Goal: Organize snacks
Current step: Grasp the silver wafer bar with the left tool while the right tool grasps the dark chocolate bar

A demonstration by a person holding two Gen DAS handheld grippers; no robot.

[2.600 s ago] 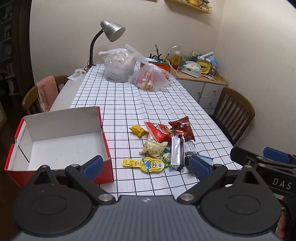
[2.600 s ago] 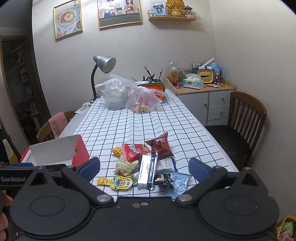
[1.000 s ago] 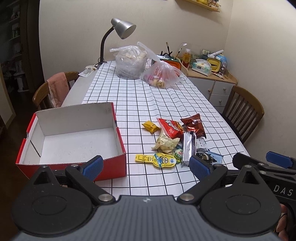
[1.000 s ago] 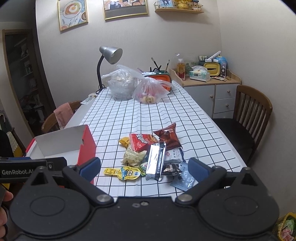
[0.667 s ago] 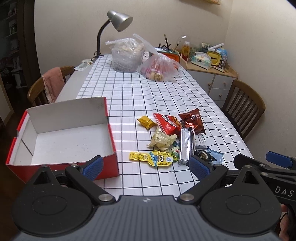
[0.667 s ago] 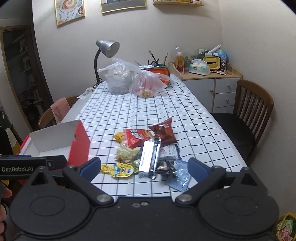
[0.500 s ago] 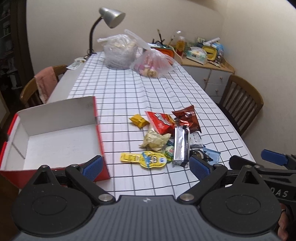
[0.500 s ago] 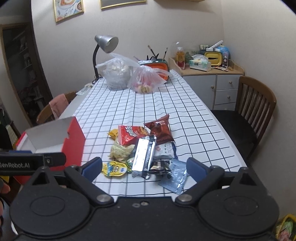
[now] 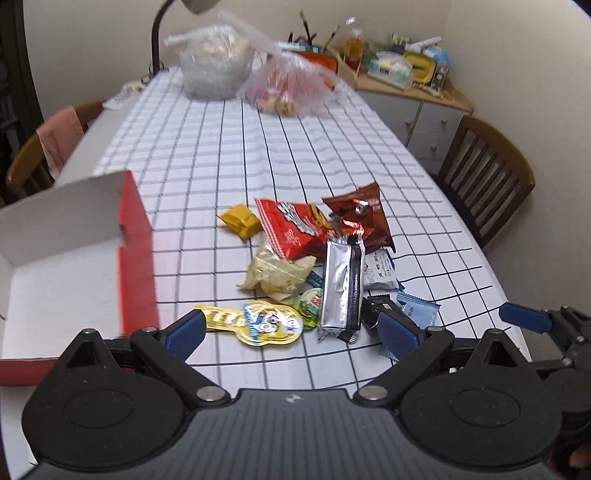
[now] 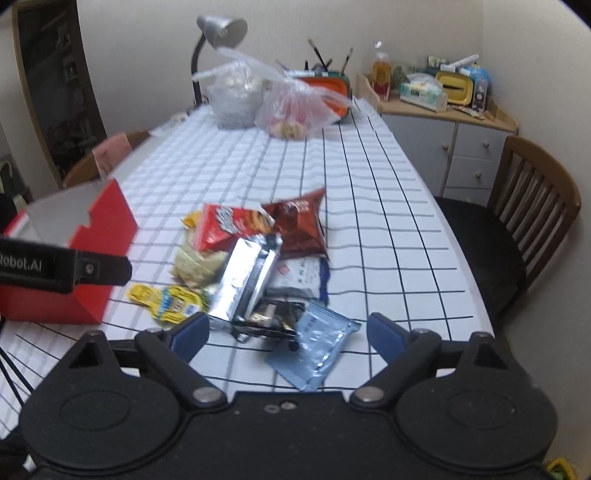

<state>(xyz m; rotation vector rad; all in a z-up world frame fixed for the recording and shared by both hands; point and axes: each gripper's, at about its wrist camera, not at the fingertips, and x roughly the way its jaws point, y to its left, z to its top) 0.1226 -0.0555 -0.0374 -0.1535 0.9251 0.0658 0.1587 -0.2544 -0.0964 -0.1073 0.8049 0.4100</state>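
A heap of snack packets lies on the checked tablecloth (image 9: 295, 147): a red chip bag (image 9: 291, 229), a dark red bag (image 9: 360, 218), a silver bar (image 9: 343, 291), a yellow cartoon pouch (image 9: 258, 321) and a light blue packet (image 10: 317, 343). To their left stands an empty red box (image 9: 136, 240) with a white inside. My left gripper (image 9: 291, 332) hangs open just short of the heap, holding nothing. My right gripper (image 10: 289, 335) hovers over the blue and black packets (image 10: 273, 317). Its jaws are closing, still wide apart, with nothing between the pads.
Two filled plastic bags (image 9: 214, 70) (image 9: 288, 88) and a desk lamp (image 10: 218, 29) stand at the table's far end. A wooden chair (image 9: 487, 177) is on the right, and another with a pink cloth (image 9: 59, 136) on the left. A cluttered sideboard (image 10: 443, 122) fills the corner.
Both grippers have come forward and down toward the snack heap, which now looks larger. The red box has shifted to the left of both views. The right jaws stand slightly narrower.
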